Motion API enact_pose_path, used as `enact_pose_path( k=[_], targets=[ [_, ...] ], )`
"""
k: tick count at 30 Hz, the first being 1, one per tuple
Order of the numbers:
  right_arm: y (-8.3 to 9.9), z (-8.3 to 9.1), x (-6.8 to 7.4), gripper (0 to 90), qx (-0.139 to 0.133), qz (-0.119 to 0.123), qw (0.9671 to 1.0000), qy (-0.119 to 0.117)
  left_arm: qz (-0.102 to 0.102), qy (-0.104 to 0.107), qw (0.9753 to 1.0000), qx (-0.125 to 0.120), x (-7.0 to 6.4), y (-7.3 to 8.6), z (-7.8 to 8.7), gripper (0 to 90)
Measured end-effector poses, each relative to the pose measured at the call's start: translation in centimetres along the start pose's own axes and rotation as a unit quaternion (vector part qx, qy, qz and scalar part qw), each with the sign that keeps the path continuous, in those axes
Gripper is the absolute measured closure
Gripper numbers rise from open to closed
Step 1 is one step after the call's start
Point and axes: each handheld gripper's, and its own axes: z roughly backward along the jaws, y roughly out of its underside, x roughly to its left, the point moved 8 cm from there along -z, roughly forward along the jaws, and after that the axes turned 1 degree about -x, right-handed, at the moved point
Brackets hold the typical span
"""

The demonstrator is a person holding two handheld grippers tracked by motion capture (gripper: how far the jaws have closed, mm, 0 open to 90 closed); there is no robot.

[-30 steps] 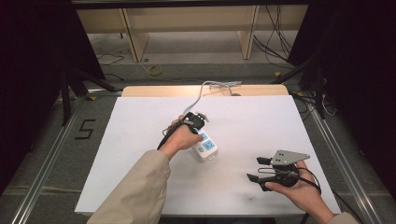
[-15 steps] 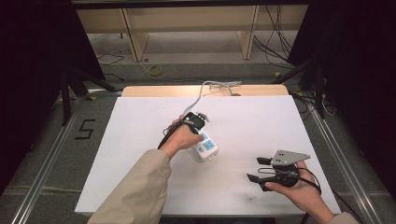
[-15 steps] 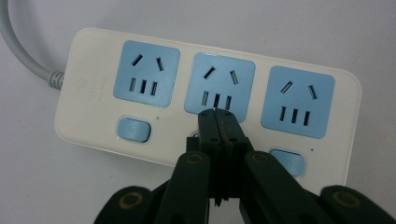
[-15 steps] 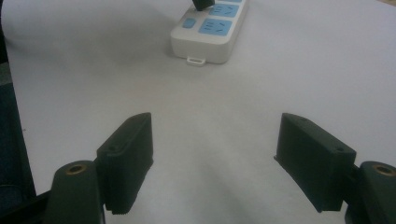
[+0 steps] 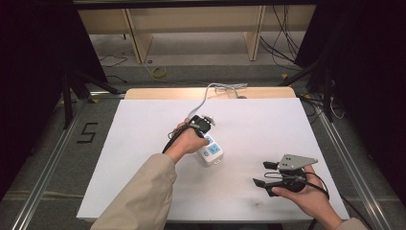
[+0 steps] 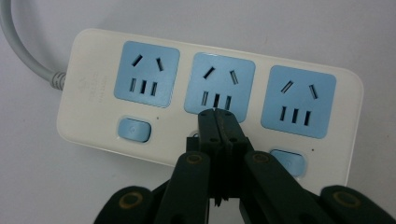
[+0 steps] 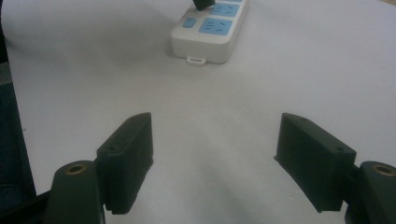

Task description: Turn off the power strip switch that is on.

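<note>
A white power strip [image 6: 91, 98] with three blue sockets and blue switches lies on the white table [image 5: 143, 143]. My left gripper [image 6: 217, 113] is shut, with nothing between its jaws. Its tips rest just below the middle socket [image 6: 219, 81] and cover the middle switch. In the high view the left gripper [image 5: 205, 136] points down at the power strip [image 5: 213, 153] in mid-table. My right gripper [image 5: 261, 173] is held open at the front right, well apart from the strip. In the right gripper view, my right gripper [image 7: 217, 135] has only bare table between its jaws, and the power strip [image 7: 208, 32] lies ahead.
The strip's grey cable [image 5: 210, 92] runs to the table's far edge, over a wooden board [image 5: 163, 93]. Metal rails [image 5: 335, 143] line both sides of the table. Shelving and loose cables stand beyond on the floor.
</note>
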Motion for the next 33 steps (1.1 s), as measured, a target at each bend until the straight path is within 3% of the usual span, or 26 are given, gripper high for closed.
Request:
enact_pose_path(
  k=[26, 31, 33],
  targets=[
    [-0.09, 0.18, -0.15, 27.7, -0.004, 0.0, 1.0, 0.002, 0.003, 0.007, 1.0, -0.005, 0.04, -0.13, 0.01, 90.0],
    [-0.11, 0.22, -0.14, 27.7, -0.006, -0.001, 1.0, 0.002, 0.013, 0.022, 0.9993, -0.028, -0.06, -0.51, 0.53, 90.0],
    [-0.12, 0.21, -0.15, 27.7, -0.006, -0.002, 1.0, 0.003, 0.008, 0.018, 0.9994, -0.027, 0.08, -0.41, 0.62, 90.0]
  ],
)
